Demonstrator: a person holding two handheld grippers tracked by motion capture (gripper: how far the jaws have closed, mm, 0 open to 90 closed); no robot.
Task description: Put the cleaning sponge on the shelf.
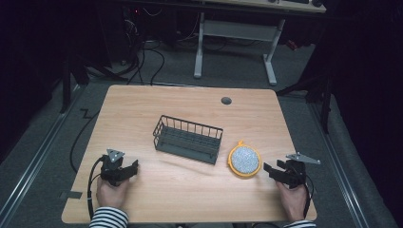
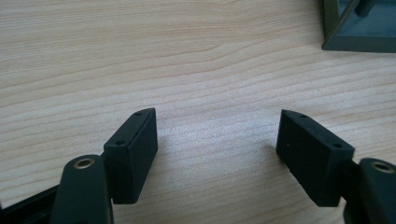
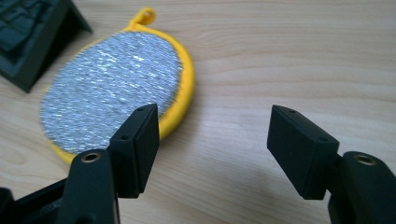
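High view: the scrubber (image 1: 244, 161) lies on the table (image 1: 142, 109) beside the rack (image 1: 188, 139), just ahead of the right gripper (image 1: 271, 170) — nothing grasped yet.

Left gripper view: left gripper (image 2: 217, 135) spread, empty.

Right gripper view: jaws spread — next, probably, close on the scrubber's rim.

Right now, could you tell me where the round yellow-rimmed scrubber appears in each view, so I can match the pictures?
High view: the scrubber lies right of centre on the table, just right of the wire basket and ahead-left of the right gripper.
Left gripper view: not in it; a basket corner sits at top right.
Right gripper view: scrubber at upper left, behind the gripper's left jaw.
Shared landmark: the basket, whose corner sits top left here.
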